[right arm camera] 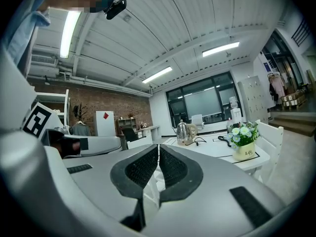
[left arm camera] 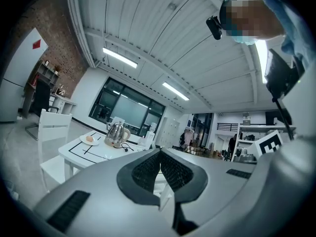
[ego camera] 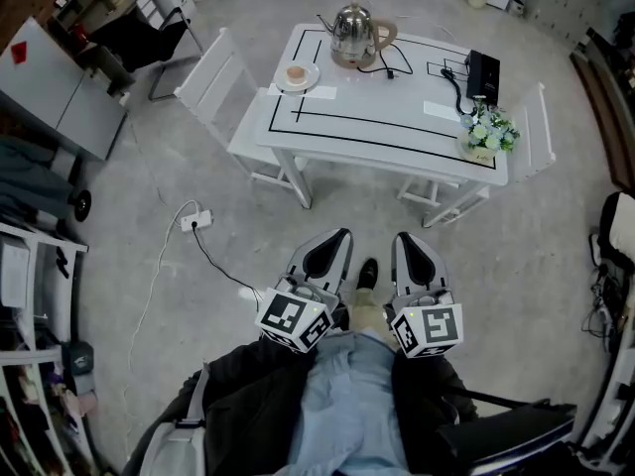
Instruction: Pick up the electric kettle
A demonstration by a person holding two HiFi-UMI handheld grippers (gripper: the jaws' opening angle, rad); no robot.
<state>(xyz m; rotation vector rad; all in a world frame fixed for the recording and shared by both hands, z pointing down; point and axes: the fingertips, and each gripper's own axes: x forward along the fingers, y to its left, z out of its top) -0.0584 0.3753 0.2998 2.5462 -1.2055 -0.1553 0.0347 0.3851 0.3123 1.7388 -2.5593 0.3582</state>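
A steel electric kettle point(ego camera: 353, 31) with a tan handle stands at the far side of a white table point(ego camera: 377, 127), its black cord trailing to the right. It also shows small in the left gripper view as the kettle point(left arm camera: 116, 134) and in the right gripper view as the kettle point(right arm camera: 183, 132). My left gripper point(ego camera: 333, 238) and right gripper point(ego camera: 409, 241) are held side by side above the floor, well short of the table. Both are shut with nothing between their pads.
On the table are a plate with a bun point(ego camera: 296, 75), a black adapter point(ego camera: 482, 73) and a flower pot point(ego camera: 483, 135). White chairs point(ego camera: 223, 92) stand at the table's left and right point(ego camera: 536, 127). A power strip with cable point(ego camera: 195, 220) lies on the floor at left.
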